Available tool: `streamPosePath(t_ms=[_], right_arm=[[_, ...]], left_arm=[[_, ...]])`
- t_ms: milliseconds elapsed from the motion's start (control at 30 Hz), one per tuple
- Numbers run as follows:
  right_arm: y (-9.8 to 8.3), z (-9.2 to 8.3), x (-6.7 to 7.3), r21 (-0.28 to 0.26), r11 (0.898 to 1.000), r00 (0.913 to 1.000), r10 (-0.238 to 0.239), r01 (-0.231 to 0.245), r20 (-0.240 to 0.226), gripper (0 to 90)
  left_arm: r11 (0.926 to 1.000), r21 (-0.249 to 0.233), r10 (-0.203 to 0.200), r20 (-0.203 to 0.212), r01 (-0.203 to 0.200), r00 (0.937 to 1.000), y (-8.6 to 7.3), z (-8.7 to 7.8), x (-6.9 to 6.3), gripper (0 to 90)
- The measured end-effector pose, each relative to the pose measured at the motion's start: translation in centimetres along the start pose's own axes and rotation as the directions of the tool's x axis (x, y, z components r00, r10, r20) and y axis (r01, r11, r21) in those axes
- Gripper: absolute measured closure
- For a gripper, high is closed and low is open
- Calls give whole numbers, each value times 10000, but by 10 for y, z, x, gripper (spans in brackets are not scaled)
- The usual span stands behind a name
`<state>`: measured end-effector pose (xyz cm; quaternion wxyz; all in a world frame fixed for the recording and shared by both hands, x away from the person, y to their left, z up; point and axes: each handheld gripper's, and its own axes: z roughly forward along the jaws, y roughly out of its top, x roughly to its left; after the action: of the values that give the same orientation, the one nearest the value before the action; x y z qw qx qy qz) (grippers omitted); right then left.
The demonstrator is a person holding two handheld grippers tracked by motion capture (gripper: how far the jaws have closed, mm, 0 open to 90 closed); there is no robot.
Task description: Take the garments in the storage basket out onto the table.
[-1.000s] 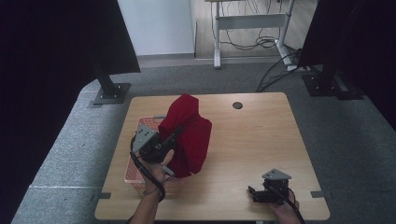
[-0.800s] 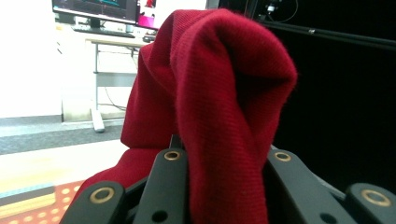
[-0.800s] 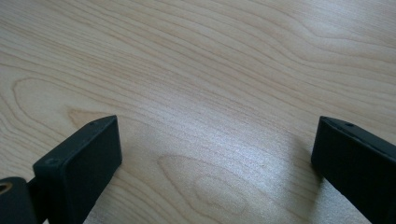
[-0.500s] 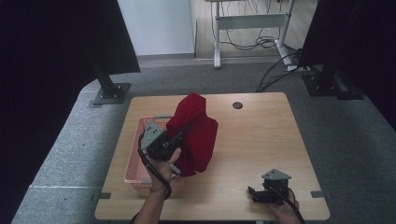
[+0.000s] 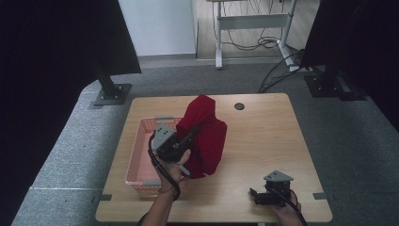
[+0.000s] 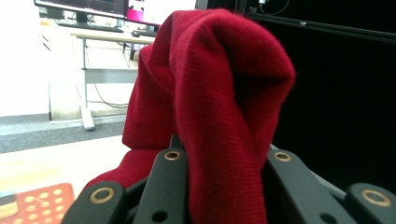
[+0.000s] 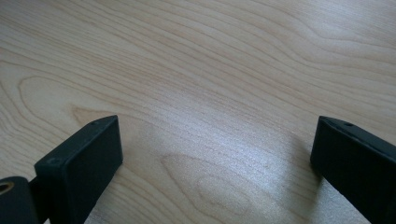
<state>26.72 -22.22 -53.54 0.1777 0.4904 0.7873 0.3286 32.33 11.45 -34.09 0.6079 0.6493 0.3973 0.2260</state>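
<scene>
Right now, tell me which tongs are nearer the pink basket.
Left. The left tongs hold the red cloth beside the pink basket; the right tongs rest open near the table's front right edge.

The right gripper [image 7: 212,154] holds its jaws wide apart just above the bare wooden table [image 7: 224,60].

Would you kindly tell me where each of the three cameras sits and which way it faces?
High view: above the person's side, facing forward and down on the table; both forearms, the left claw and the right claw show.
Left gripper view: on the left claw, looking along its jaws, shut on the red cloth.
Right gripper view: on the right claw, facing down at bare wood between open jaws.
Shared: high and left views both show the cloth and the pink basket.
</scene>
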Motion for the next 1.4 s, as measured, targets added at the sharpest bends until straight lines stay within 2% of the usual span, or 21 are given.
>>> streamPosePath(t_ms=[667,933,1400], right_arm=[[0,0,0,-24,10000,10000,48,-48,-45,20],[0,0,0,-20,10000,10000,38,-38,-37,20],[0,0,-1,-32,10000,10000,52,-53,-56,21]], left_arm=[[9994,294,-157,89,154,9998,-6,17,-4,766],[9991,263,-346,79,343,9994,-8,22,-5,766],[9985,390,-394,122,389,9991,-14,34,-11,767]])
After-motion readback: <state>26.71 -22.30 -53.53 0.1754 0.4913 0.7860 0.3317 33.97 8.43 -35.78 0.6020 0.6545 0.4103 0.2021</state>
